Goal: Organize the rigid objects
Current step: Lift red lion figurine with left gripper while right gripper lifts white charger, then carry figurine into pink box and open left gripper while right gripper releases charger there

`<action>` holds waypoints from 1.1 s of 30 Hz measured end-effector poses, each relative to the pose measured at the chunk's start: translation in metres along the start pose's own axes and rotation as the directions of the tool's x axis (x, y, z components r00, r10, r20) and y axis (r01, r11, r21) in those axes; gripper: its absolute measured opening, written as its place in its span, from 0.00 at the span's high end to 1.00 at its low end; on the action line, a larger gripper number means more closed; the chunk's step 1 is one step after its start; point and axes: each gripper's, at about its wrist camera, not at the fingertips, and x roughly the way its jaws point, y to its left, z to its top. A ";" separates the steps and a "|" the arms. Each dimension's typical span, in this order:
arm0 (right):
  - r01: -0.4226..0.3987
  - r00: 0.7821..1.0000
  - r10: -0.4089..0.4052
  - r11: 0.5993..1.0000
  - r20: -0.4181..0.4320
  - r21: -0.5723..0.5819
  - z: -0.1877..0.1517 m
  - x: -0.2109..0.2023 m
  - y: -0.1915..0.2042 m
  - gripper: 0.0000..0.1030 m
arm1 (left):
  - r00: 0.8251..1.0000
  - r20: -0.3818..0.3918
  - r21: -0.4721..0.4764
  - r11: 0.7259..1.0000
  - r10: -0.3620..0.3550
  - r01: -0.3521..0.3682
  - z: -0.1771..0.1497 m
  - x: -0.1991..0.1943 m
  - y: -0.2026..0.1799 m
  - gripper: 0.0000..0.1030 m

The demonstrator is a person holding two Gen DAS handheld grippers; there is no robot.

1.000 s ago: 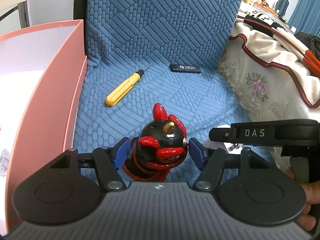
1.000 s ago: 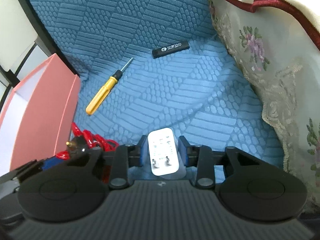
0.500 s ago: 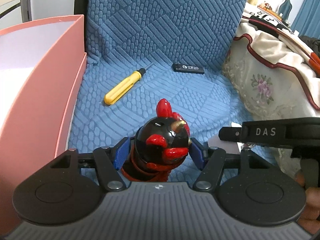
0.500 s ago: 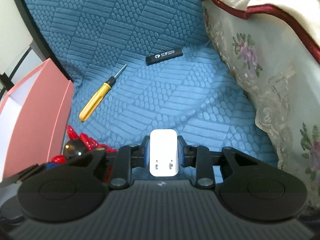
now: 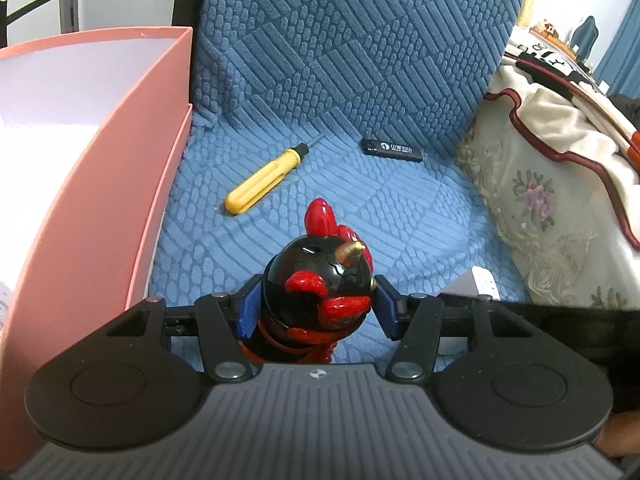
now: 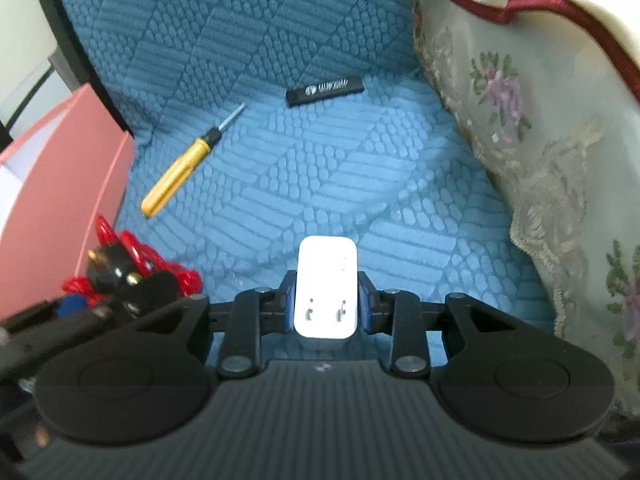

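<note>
left gripper (image 5: 316, 308) jaws closing on the black-and-red rooster toy (image 5: 318, 276), pads touching its sides; right gripper (image 6: 325, 304) clamped on the white charger (image 6: 326, 290); both over near part of blue seat (image 5: 400, 216); yellow screwdriver (image 5: 262, 182) and black stick (image 5: 391, 149) lie farther back, pink box (image 5: 120, 160) at left
</note>
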 end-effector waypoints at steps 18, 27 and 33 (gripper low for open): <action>-0.017 0.999 0.017 1.000 0.035 -0.016 -0.010 -0.033 0.007 0.69 | 0.999 -0.023 0.049 0.998 -0.038 0.039 0.006 -0.028 0.002 0.39; -0.092 0.993 0.096 0.995 0.069 -0.048 -0.012 -0.070 0.019 0.69 | 0.997 0.005 0.051 0.996 -0.080 0.080 0.014 -0.068 0.001 0.39; -0.132 0.985 0.142 0.986 0.102 -0.100 -0.006 -0.092 0.039 0.69 | 0.996 0.034 0.011 0.997 -0.081 0.081 0.031 -0.096 0.017 0.39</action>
